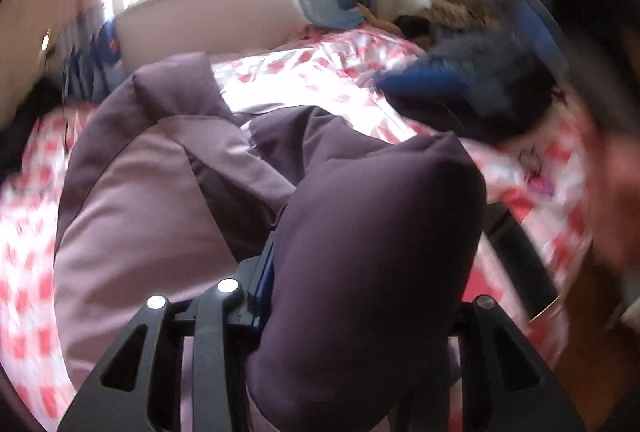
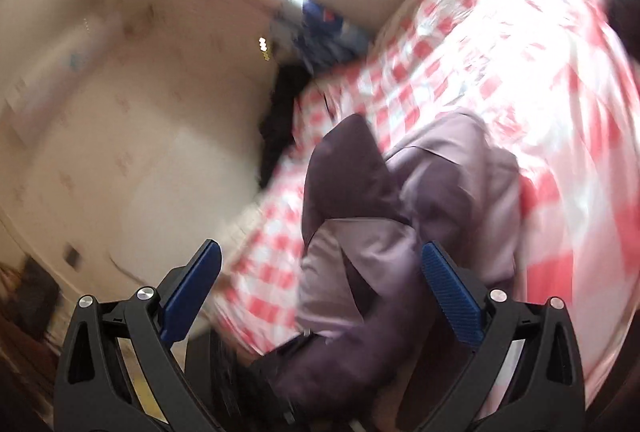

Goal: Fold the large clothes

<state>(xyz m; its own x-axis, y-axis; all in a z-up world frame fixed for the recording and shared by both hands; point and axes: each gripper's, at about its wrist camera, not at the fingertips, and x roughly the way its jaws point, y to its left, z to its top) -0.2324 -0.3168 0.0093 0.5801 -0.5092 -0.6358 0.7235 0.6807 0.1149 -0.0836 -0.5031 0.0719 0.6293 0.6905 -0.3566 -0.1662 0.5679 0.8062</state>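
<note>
A large purple padded jacket (image 1: pixel 160 184) lies on the bed with the pink and white checked cover (image 1: pixel 328 80). My left gripper (image 1: pixel 276 296) is shut on a puffy dark purple part of the jacket, which bulges over the fingers and hides the right one. In the right wrist view the jacket (image 2: pixel 452 176) lies crumpled near the bed's edge. My right gripper (image 2: pixel 320 272) is open and empty, its blue pads (image 2: pixel 448 284) on either side of the near jacket fold, above it. Both views are motion-blurred.
A blue and black garment (image 1: pixel 472 88) lies on the bed's far right. A white headboard (image 1: pixel 208 12) stands below a bright window. Blue items (image 2: pixel 320 28) sit by the bed's corner. A beige wall (image 2: pixel 120 120) is left of the bed.
</note>
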